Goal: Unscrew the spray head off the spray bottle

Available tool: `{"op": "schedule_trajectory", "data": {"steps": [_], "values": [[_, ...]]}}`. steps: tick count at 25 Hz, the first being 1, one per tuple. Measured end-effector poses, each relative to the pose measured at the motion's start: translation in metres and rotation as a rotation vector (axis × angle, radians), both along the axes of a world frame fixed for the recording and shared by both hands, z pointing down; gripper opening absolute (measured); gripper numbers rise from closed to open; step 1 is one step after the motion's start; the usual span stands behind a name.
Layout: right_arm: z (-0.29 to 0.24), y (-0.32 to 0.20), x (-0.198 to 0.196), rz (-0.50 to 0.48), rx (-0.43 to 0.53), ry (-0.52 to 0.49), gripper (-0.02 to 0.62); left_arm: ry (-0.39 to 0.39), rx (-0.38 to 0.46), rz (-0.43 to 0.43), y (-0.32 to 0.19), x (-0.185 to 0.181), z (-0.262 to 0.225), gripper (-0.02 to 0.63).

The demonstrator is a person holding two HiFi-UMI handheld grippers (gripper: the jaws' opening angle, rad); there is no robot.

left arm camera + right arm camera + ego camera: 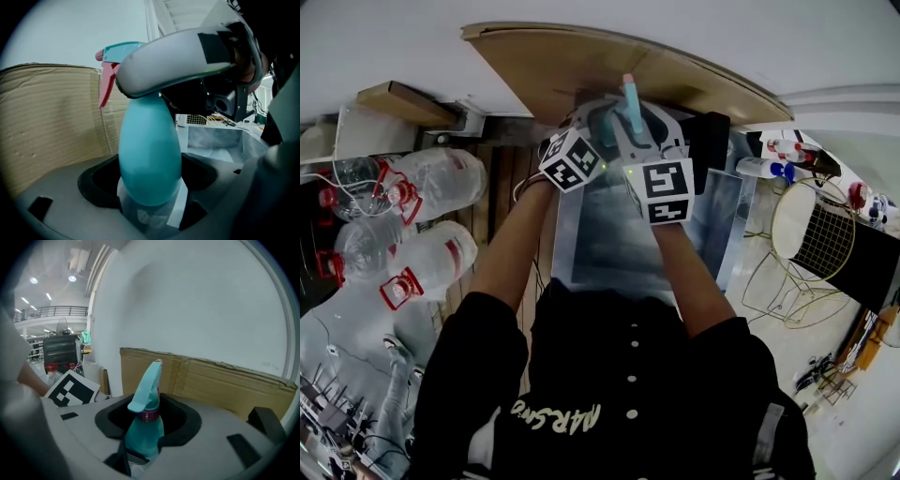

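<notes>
Locate the spray bottle point(629, 108) at upper centre of the head view, upright between both grippers, in front of a cardboard sheet point(572, 66). In the left gripper view, note the left gripper point(151, 206) at bottom centre, pads pressed onto the bottle's rounded lower body. In the right gripper view, note the right gripper point(139, 453) at bottom centre, pinching the bottle's shoulder just under the purple collar point(149, 416). See the spray head point(146, 380) seated on that collar, with its pink trigger point(106, 89) at upper left of the left gripper view. Find clear jugs point(431, 187) at left of the head view.
</notes>
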State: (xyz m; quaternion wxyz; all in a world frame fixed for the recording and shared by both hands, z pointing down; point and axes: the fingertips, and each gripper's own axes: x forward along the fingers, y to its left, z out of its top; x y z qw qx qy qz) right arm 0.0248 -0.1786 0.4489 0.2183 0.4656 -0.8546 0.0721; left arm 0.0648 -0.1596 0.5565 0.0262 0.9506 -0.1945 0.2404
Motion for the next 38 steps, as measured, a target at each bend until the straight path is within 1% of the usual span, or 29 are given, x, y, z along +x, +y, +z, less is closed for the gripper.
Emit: {"op": "schedule_trajectory", "data": {"steps": [4, 7, 14, 19, 23, 28, 31, 35, 38], "values": [[-0.002, 0.003, -0.001, -0.078, 0.042, -0.067, 0.161, 0.004, 0.001, 0.019, 0.001, 0.000, 0.000, 0.396], [-0.003, 0.004, -0.001, -0.115, 0.063, -0.107, 0.161, 0.013, -0.005, 0.047, 0.002, -0.001, 0.000, 0.396], [-0.004, 0.010, -0.004, -0.185, 0.086, -0.160, 0.161, 0.010, -0.004, 0.174, 0.008, -0.002, 0.000, 0.396], [-0.005, 0.012, -0.007, -0.222, 0.090, -0.185, 0.160, 0.027, -0.002, 0.256, 0.013, -0.007, -0.001, 0.396], [-0.007, 0.010, -0.005, -0.202, 0.113, -0.176, 0.160, 0.016, 0.017, 0.250, 0.008, -0.010, -0.003, 0.396], [-0.006, 0.008, -0.010, -0.201, 0.118, -0.158, 0.161, 0.022, 0.003, 0.228, 0.006, -0.011, -0.002, 0.396], [-0.005, 0.010, -0.010, -0.198, 0.105, -0.135, 0.164, 0.022, 0.008, 0.228, 0.008, -0.010, -0.001, 0.396], [-0.002, 0.014, -0.005, -0.175, 0.070, -0.063, 0.164, 0.019, 0.006, 0.230, 0.008, -0.009, -0.002, 0.396], [-0.006, 0.014, -0.002, -0.142, 0.068, -0.067, 0.170, 0.025, 0.003, 0.219, 0.008, -0.010, -0.003, 0.396]]}}
